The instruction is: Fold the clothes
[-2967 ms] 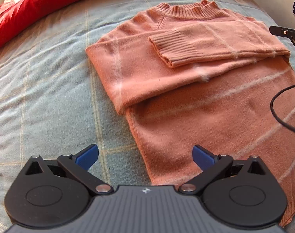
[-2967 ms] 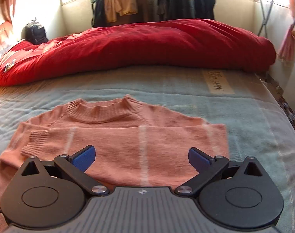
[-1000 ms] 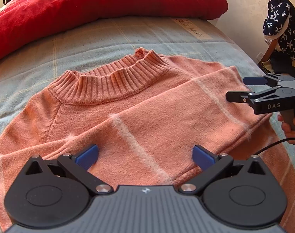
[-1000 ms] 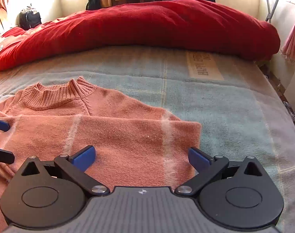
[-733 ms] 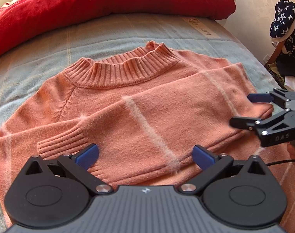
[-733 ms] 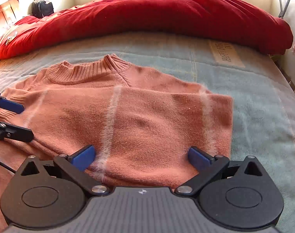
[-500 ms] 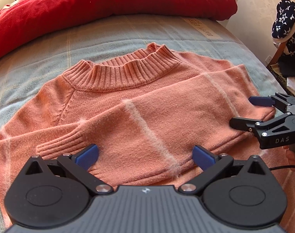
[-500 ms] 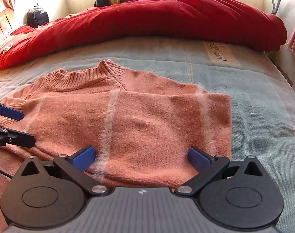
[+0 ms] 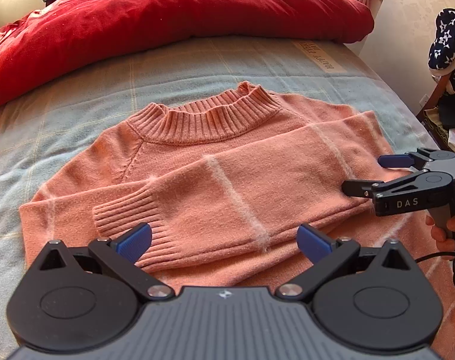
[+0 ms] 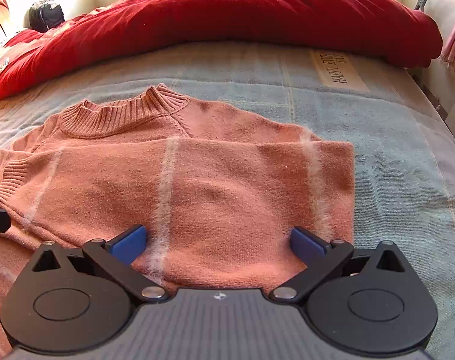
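You swung both wide, empty tongs [image 9: 224, 238] [image 10: 218, 241] round to the sweater's [image 9: 257, 180] folded sleeves, so body folding seemed next.

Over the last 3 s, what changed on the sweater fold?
Both grippers moved in over the sweater: the left gripper now sits by the folded sleeve's cuff, the right gripper at the sleeve's folded edge. Nothing grasped or released; both are open. The sweater lies as before, sleeve across the chest, on the bed.

Fuzzy knit sweater [image 9: 227, 186]; matt plastic jaws.
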Demonstrator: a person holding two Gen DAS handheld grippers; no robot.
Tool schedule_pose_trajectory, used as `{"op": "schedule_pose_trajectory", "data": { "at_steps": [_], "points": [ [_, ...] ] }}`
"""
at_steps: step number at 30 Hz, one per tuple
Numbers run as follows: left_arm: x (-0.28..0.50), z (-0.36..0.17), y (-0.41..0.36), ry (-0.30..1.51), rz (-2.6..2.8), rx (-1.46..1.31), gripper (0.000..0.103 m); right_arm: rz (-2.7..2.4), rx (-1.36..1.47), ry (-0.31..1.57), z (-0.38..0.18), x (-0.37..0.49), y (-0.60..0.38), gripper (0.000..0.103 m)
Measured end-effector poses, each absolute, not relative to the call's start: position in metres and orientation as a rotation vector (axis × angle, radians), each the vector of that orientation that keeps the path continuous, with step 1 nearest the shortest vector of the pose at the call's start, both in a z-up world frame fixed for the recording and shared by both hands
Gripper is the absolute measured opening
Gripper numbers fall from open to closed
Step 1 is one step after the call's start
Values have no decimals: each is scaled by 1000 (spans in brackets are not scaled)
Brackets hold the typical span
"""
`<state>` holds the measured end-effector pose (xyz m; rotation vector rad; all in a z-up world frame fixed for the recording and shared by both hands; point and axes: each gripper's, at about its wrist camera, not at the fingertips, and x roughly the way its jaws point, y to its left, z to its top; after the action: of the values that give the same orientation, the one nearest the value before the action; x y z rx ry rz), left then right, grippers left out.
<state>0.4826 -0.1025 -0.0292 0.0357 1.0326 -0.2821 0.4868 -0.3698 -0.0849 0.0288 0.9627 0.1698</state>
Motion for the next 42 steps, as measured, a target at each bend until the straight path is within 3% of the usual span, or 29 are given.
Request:
{"op": "schedule_pose_trajectory", "data": {
  "at_steps": [14, 21, 29, 33, 38, 42],
  "points": [
    [419, -41, -77, 1123, -183, 40, 102, 216, 147, 946, -44, 414, -381, 103],
    [376, -69, -78, 1206, -144, 43, 102, 305, 47, 1054, -77, 367, -364, 103],
    [324, -67, -72, 1250, -168, 50, 102, 336, -148, 1104, -82, 310, -361, 103],
    [328, -56, -70, 1196, -220, 82, 102, 322, -120, 1018, -65, 316, -359, 103],
    [344, -52, -58, 1156, -242, 39, 102, 289, -108, 864, -58, 385, -341, 103],
    [339, -53, -44, 1151, -247, 38, 102, 285, 25, 956, -89, 423, -348, 103]
  ]
}}
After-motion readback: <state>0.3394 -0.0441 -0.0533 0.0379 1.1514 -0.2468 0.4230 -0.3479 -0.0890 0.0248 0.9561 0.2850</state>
